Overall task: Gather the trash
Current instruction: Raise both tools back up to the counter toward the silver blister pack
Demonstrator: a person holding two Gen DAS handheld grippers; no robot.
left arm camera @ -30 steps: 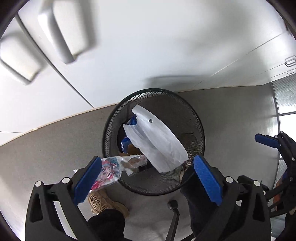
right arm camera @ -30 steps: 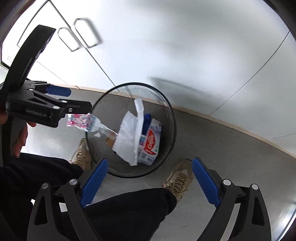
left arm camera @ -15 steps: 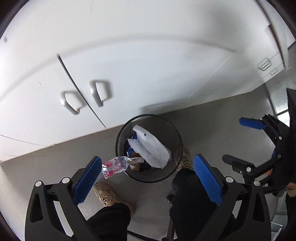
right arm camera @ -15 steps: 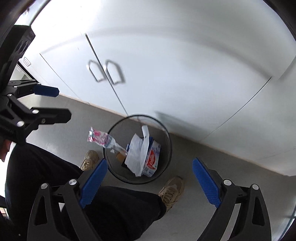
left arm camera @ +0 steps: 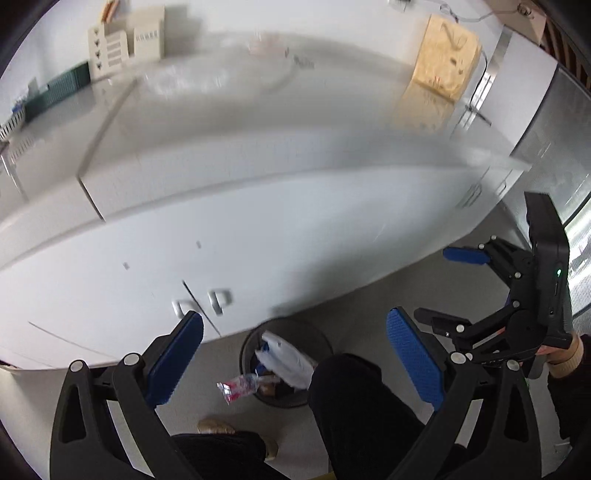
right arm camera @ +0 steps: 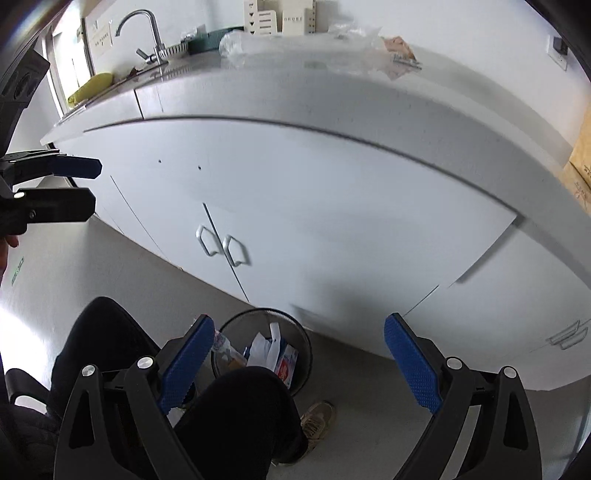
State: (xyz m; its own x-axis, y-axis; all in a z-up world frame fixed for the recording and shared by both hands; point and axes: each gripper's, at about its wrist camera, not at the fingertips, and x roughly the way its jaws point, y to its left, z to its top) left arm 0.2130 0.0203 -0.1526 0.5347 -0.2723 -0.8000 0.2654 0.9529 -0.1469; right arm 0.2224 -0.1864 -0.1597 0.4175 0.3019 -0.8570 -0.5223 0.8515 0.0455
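A black mesh trash bin (left arm camera: 291, 322) stands on the floor against the white cabinets, far below both grippers. A white plastic bag (left arm camera: 286, 360) and a red-and-blue carton (right arm camera: 286, 365) lie in it. A crushed clear bottle with a pink label (left arm camera: 238, 386) leans over its near rim, also seen as the bottle (right arm camera: 221, 341) in the right wrist view. My left gripper (left arm camera: 293, 360) is open and holds nothing. My right gripper (right arm camera: 299, 362) is open and holds nothing too. Clear plastic trash (right arm camera: 240, 46) and a crumpled wrapper (right arm camera: 399, 48) lie on the counter above.
A person's dark-trousered legs (left arm camera: 354, 398) and tan shoes (right arm camera: 317, 417) are beside the bin. The white counter (right arm camera: 332, 96) carries a faucet (right arm camera: 147, 33), a yellow cloth (right arm camera: 90, 88), white organisers (left arm camera: 125, 40) and a cardboard box (left arm camera: 447, 66). Cabinet handles (right arm camera: 221, 247) face me.
Both grippers have risen well away from the bin and tilted up, so the counter top now shows. The bottle stays hanging over the bin's rim. Both remain open.
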